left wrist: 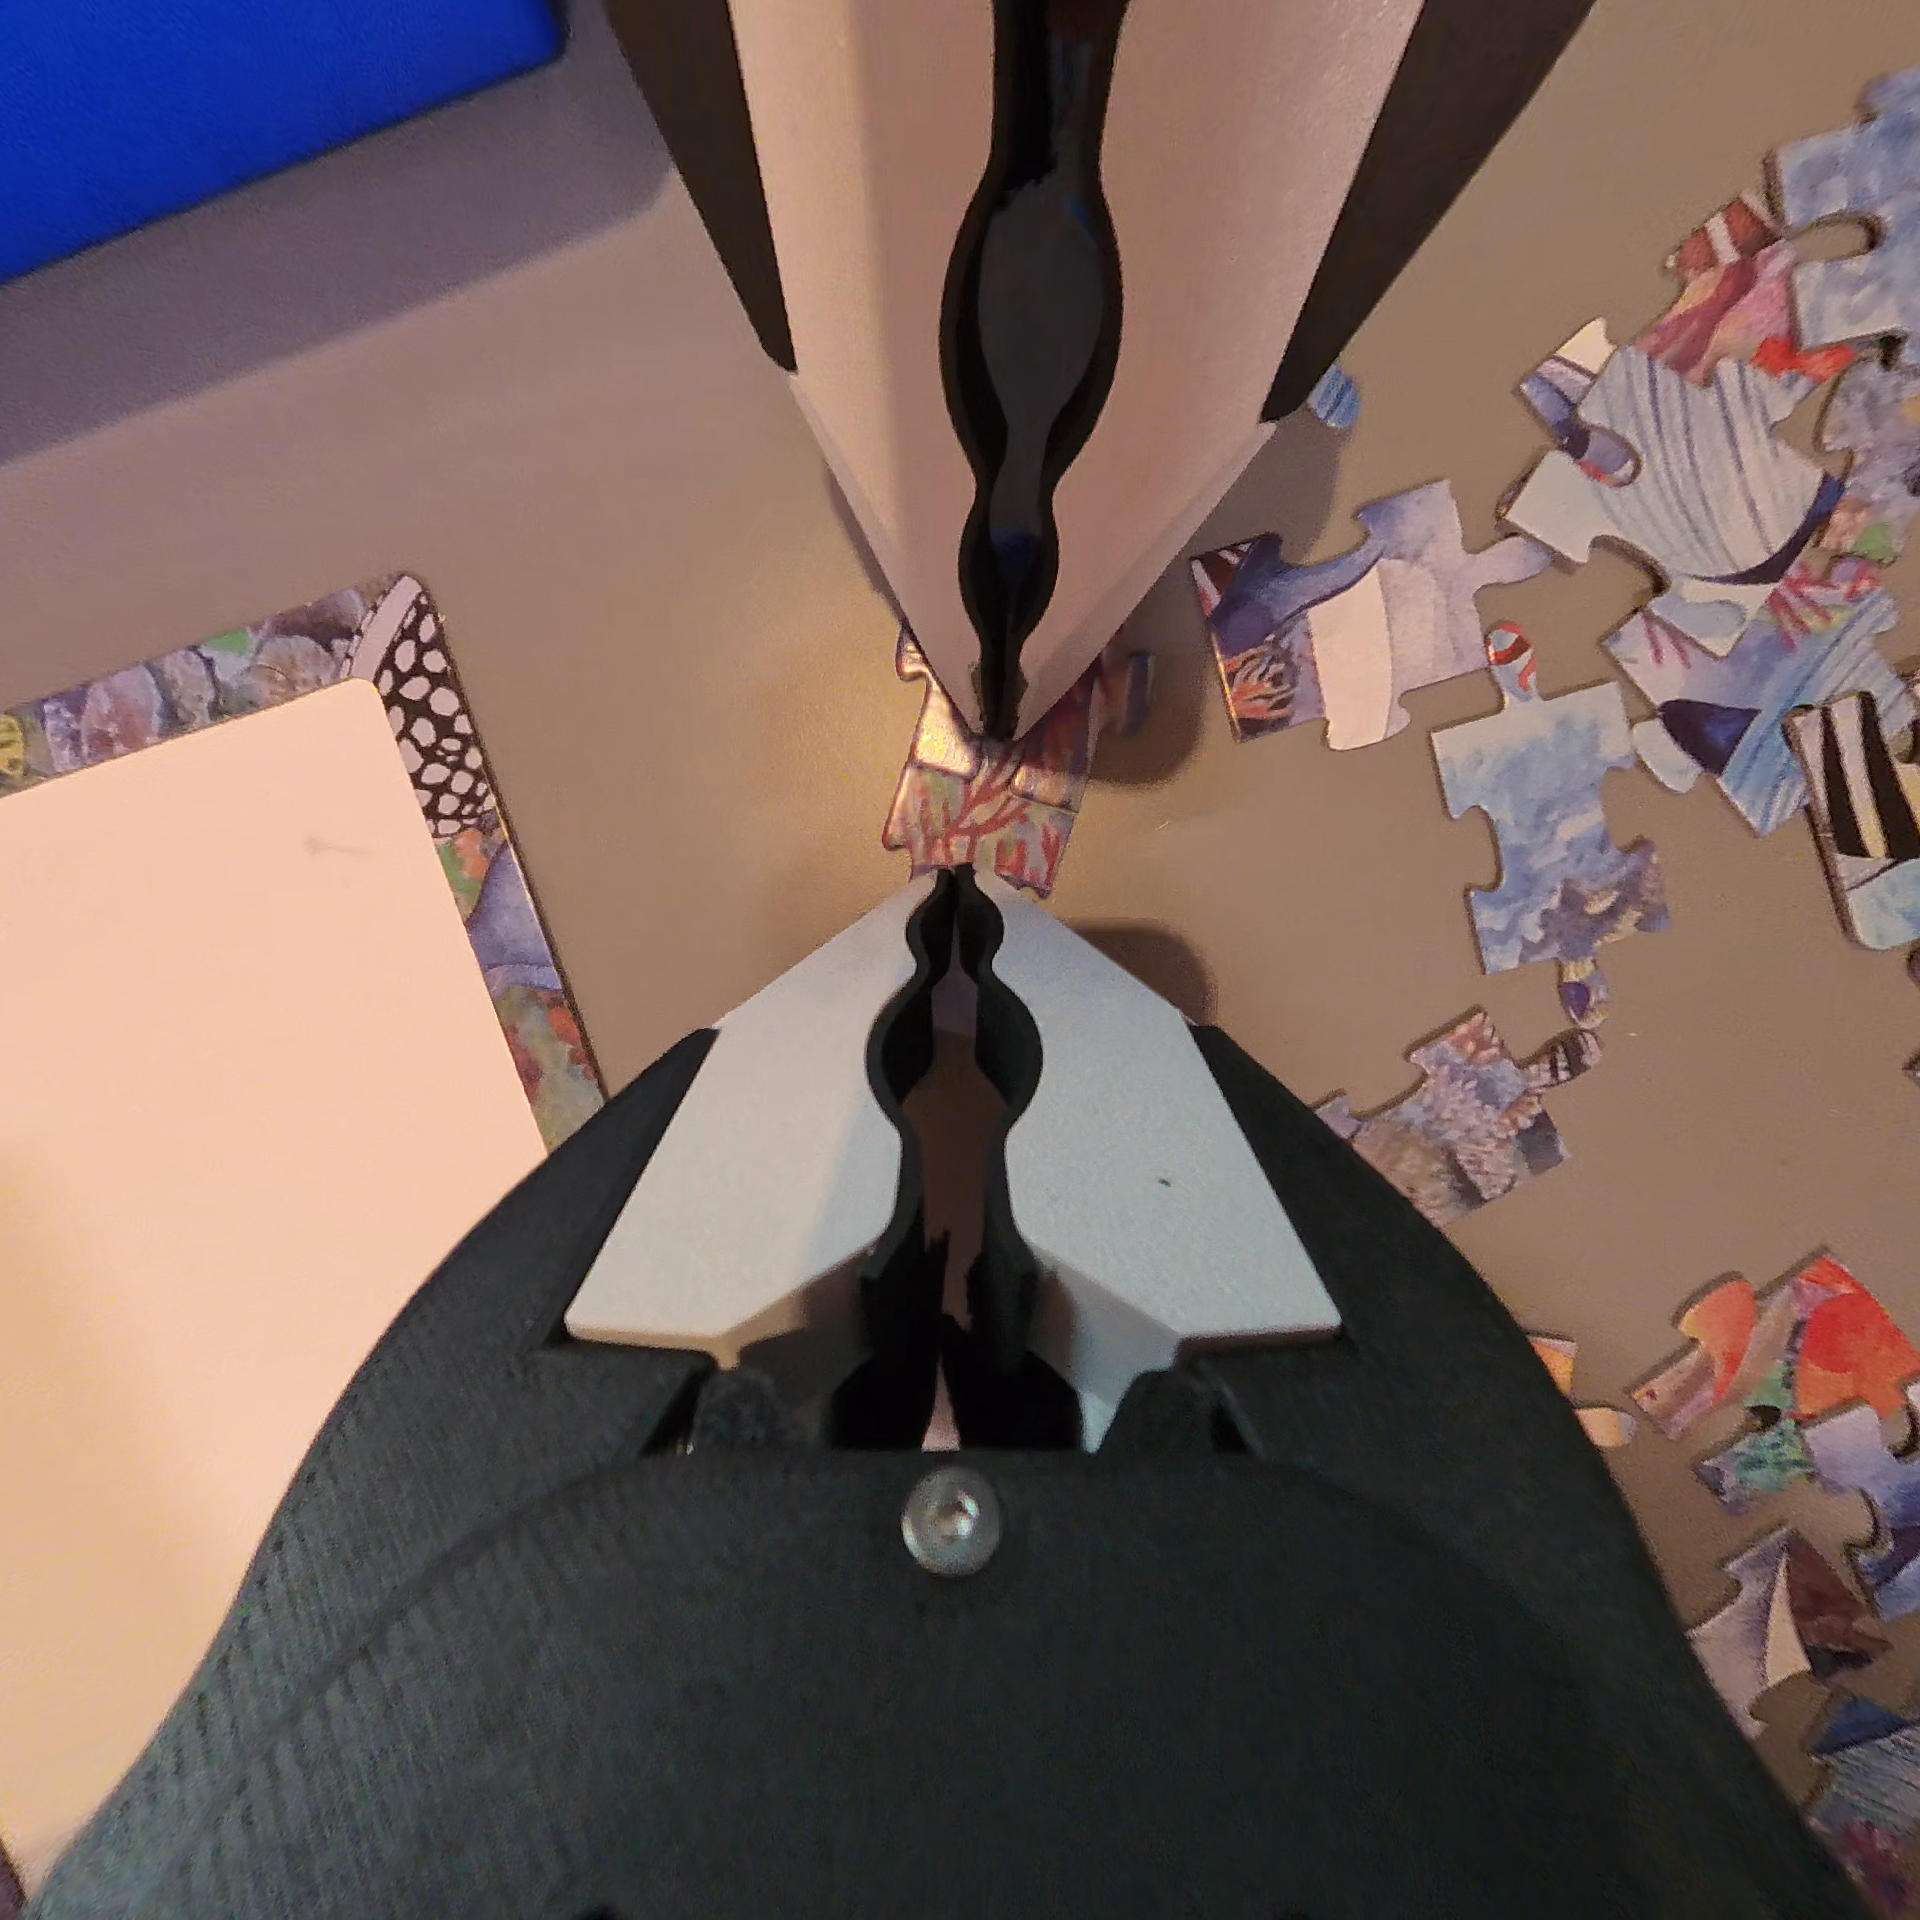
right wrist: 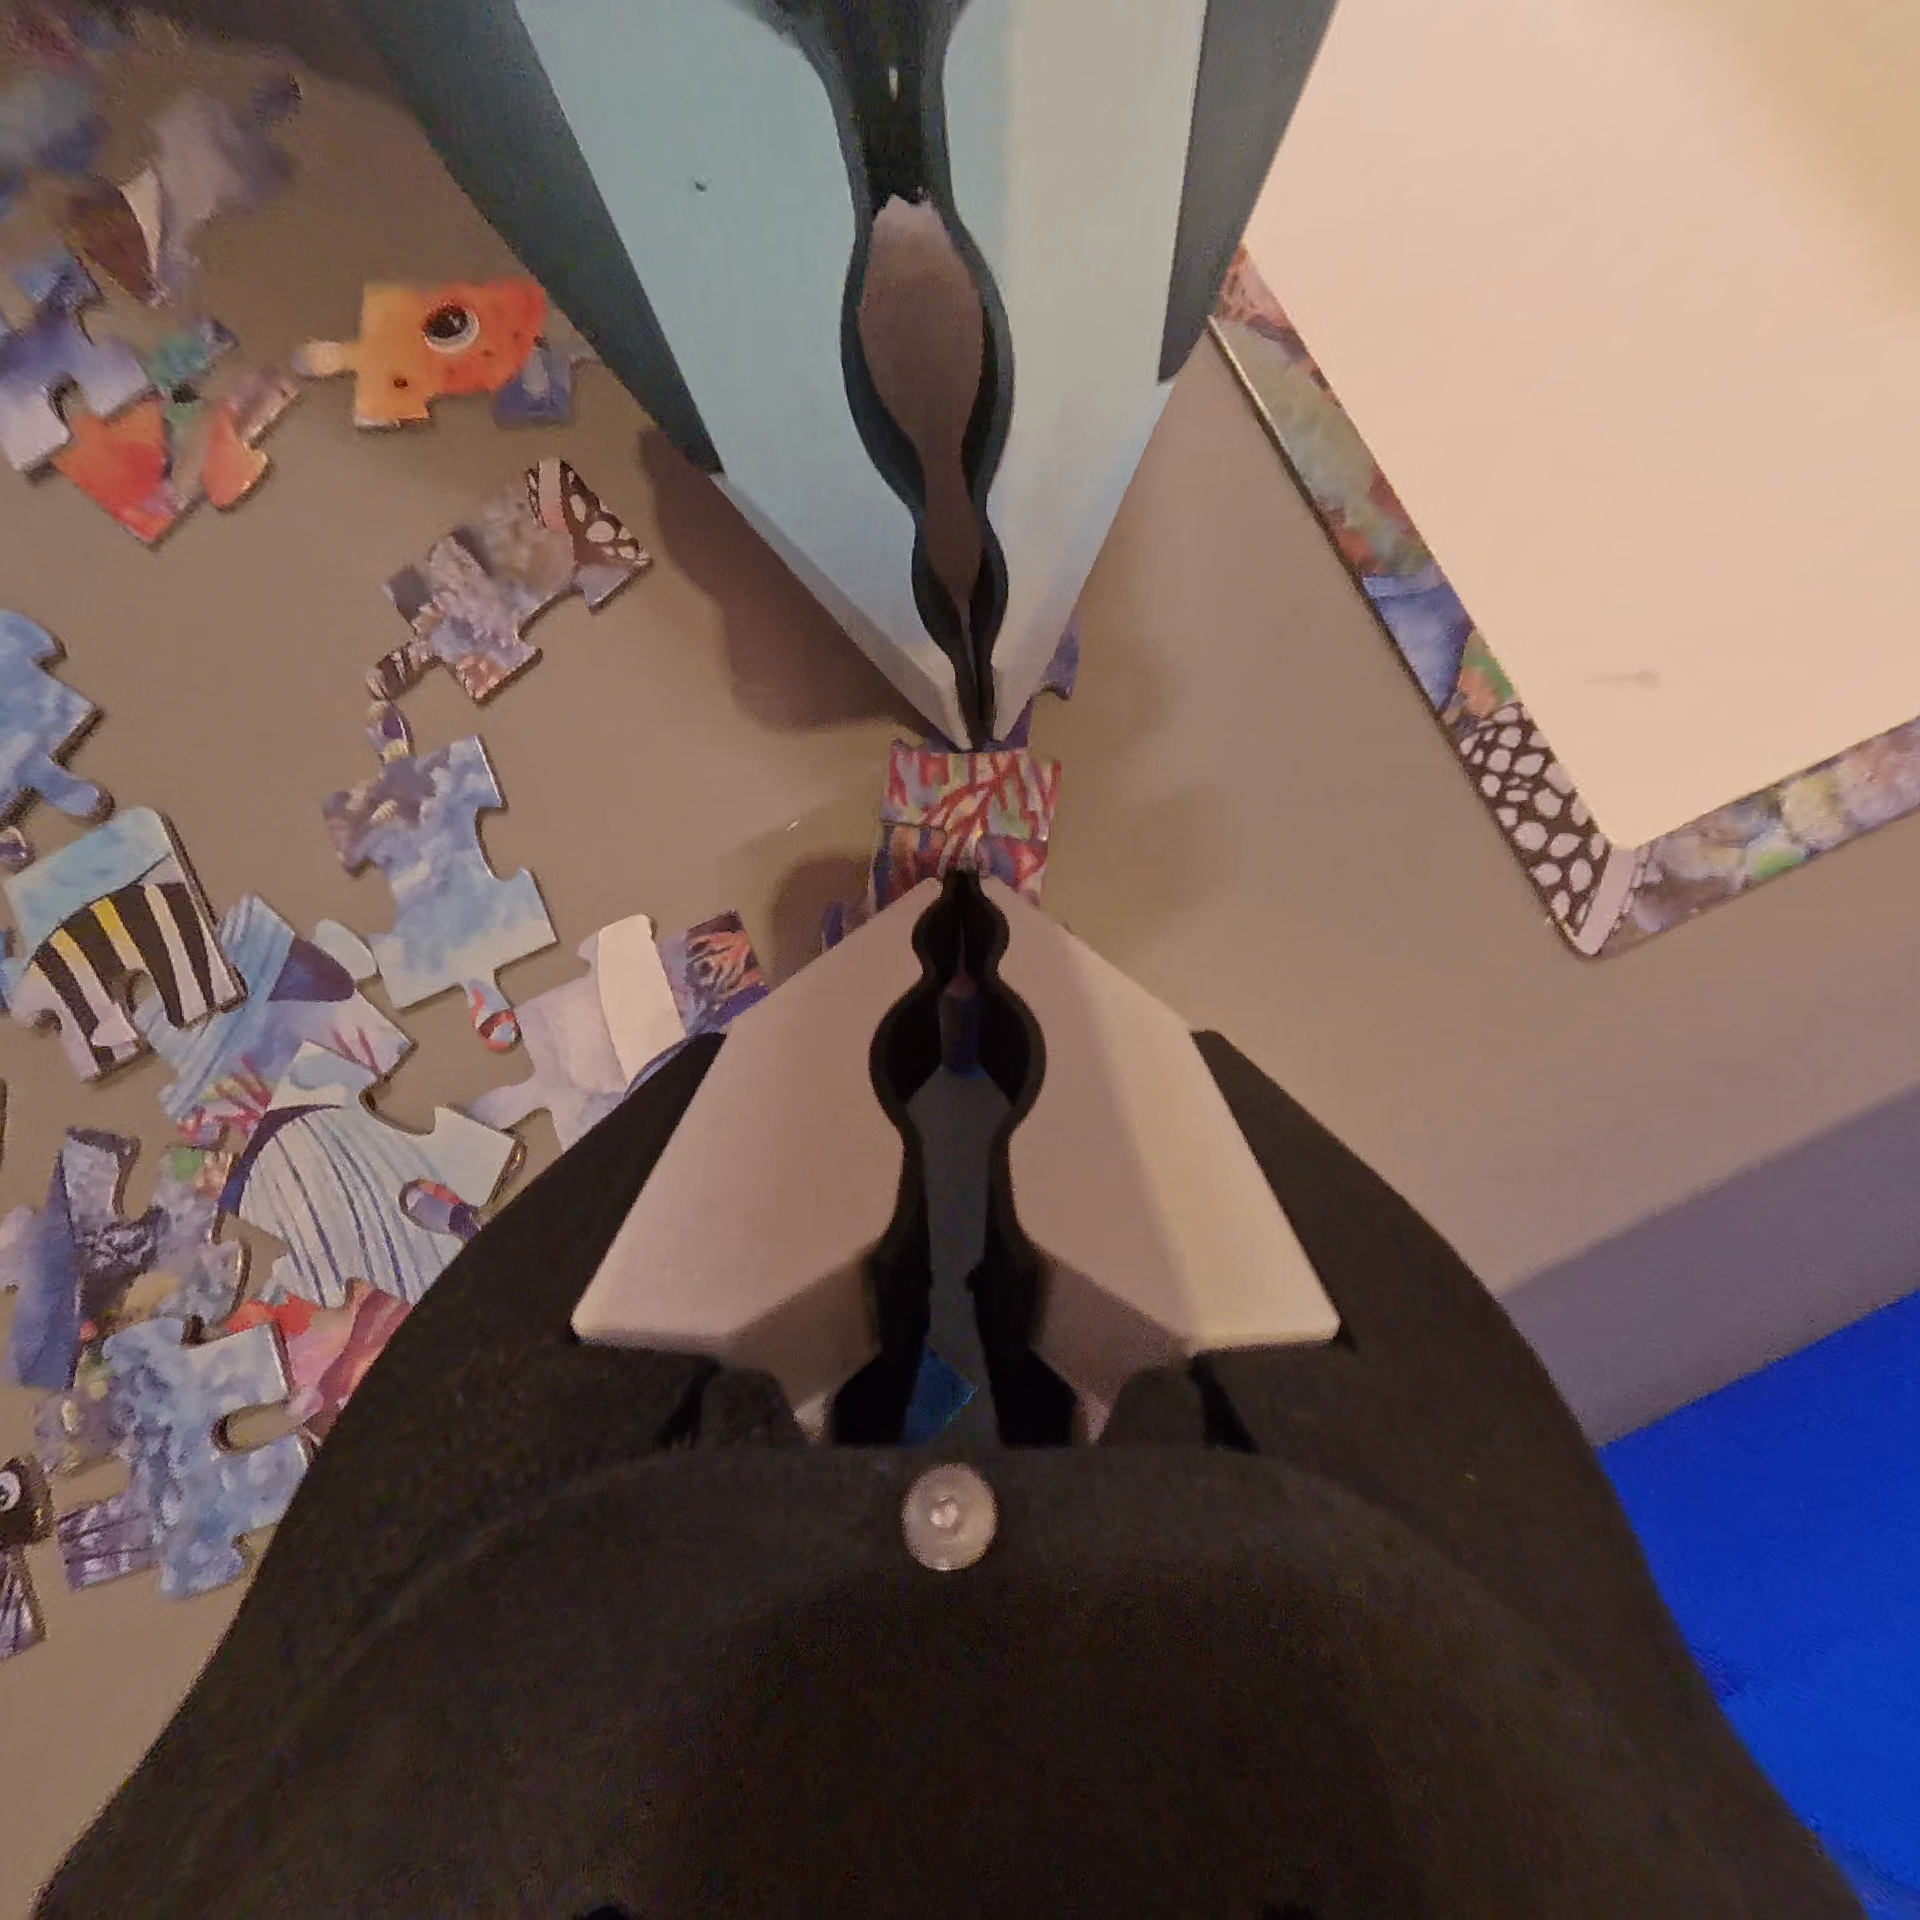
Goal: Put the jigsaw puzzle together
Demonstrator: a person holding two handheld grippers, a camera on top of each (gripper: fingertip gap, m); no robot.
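Note:
Two joined puzzle pieces with red coral (left wrist: 987, 805) lie on the tan table between my two grippers, with a seam across them; they also show in the right wrist view (right wrist: 971, 795). My left gripper (left wrist: 958, 881) is shut, its tips at the near edge of the pieces. My right gripper (right wrist: 961, 883) is shut too, its tips on the opposite edge. Each gripper shows in the other's view, the right (left wrist: 997, 717) and the left (right wrist: 977, 732), tip to tip across the pieces. The frames do not show anything pinched between the pads.
The puzzle frame, a pale board with a picture border (left wrist: 488, 883), lies to one side (right wrist: 1527, 800). Several loose pieces (left wrist: 1558, 831) lie scattered on the other side (right wrist: 436, 862), one with an orange fish (right wrist: 447, 353). A blue surface (right wrist: 1766, 1507) lies beyond the table edge.

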